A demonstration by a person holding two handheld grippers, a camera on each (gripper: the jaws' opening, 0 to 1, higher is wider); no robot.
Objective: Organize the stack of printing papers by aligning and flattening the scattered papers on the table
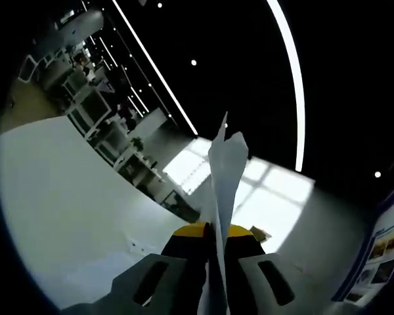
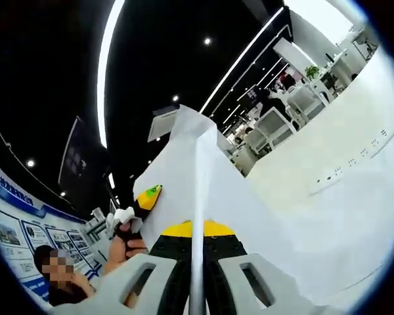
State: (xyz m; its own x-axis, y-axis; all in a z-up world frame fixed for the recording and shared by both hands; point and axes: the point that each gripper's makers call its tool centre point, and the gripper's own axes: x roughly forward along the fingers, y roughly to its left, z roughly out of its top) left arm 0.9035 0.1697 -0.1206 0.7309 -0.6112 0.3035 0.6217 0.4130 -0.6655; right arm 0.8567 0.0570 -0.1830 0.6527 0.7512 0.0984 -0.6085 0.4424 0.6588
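In the left gripper view, the left gripper (image 1: 217, 262) is clamping the papers (image 1: 226, 170) edge-on, lifted clear of the white bench (image 1: 65, 216) lying beyond its jaws. In the right gripper view, the right gripper (image 2: 197, 275) is pinching the same papers (image 2: 184, 177), with the other gripper (image 2: 146, 197) gripping their far edge. Aligning looks underway; flattening on the bench (image 2: 341, 197) is probably still remaining.

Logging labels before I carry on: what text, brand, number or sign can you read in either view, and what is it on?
No text is readable.
Wall posters in the right gripper view: print too small and blurred.
Wall posters in the left gripper view: print blurred.
Paper stack held by the right gripper: blank.
Paper held by the left gripper: blank.
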